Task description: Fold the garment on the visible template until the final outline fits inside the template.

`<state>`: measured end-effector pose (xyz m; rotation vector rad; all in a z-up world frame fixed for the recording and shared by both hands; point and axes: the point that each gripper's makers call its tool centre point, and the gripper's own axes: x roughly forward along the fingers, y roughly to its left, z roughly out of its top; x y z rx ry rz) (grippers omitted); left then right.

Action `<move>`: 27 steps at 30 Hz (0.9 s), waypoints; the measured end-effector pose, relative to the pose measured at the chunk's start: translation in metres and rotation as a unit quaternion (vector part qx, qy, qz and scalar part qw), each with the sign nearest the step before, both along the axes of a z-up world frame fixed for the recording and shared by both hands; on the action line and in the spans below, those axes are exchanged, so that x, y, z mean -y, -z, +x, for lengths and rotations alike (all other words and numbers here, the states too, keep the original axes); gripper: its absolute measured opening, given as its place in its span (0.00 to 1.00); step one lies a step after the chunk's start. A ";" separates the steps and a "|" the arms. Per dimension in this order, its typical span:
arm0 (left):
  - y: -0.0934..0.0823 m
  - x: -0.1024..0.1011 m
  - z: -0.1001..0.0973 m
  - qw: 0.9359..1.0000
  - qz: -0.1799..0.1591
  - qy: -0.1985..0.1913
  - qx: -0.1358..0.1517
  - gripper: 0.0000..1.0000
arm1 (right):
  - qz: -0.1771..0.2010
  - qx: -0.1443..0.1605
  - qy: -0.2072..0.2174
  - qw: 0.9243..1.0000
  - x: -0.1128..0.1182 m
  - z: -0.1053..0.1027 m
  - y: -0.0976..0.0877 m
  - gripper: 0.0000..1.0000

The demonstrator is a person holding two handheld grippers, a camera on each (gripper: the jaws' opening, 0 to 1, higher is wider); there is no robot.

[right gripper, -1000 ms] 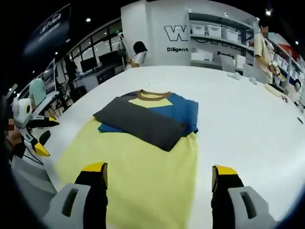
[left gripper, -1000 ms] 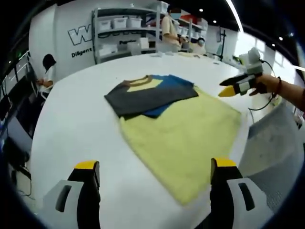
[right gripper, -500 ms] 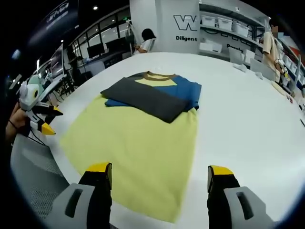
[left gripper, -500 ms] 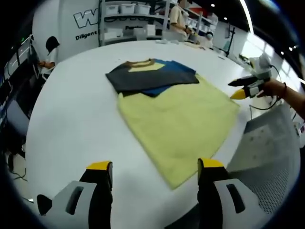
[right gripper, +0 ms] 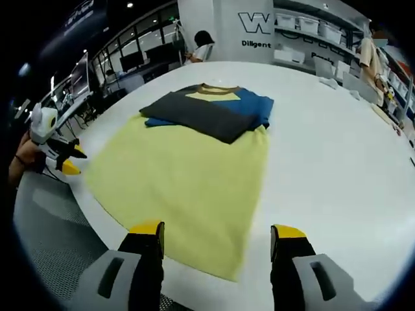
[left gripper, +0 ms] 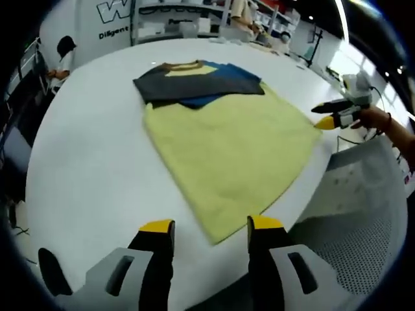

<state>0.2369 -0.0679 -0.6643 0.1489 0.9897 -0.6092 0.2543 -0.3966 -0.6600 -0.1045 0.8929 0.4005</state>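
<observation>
The folded garment point(right gripper: 211, 111) lies on the template's point(right gripper: 185, 188) far end, on the table point(right gripper: 337, 155).

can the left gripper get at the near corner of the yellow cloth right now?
Probably yes. The left gripper is open, and the yellow cloth has its near corner lying flat on the white table just ahead of the fingers, with nothing between.

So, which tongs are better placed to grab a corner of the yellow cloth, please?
Left, slightly: a yellow cloth corner lies centred between the open left tongs; at the right tongs, its corner sits off-centre.
</observation>
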 end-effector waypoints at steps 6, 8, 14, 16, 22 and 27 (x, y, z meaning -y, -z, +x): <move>0.004 0.004 -0.004 1.000 -0.008 -0.017 -0.022 0.31 | -0.007 -0.019 -0.007 1.000 0.005 -0.009 0.006 0.49; 0.005 0.003 -0.003 0.999 -0.009 -0.023 -0.027 0.29 | -0.013 -0.021 -0.007 1.000 0.006 -0.011 0.007 0.47; 0.009 0.002 -0.005 0.996 -0.045 -0.057 -0.056 0.22 | -0.028 -0.033 -0.002 0.999 0.013 -0.014 0.015 0.33; 0.009 0.002 -0.006 0.996 -0.042 -0.055 -0.055 0.20 | -0.032 -0.036 0.004 0.999 0.014 -0.014 0.018 0.30; 0.011 -0.002 -0.006 0.997 -0.025 -0.057 -0.054 0.12 | -0.049 -0.045 0.012 0.998 0.017 -0.013 0.022 0.20; 0.017 -0.009 -0.006 0.996 -0.003 -0.061 -0.059 0.02 | -0.057 -0.047 0.013 0.997 0.017 -0.012 0.023 0.14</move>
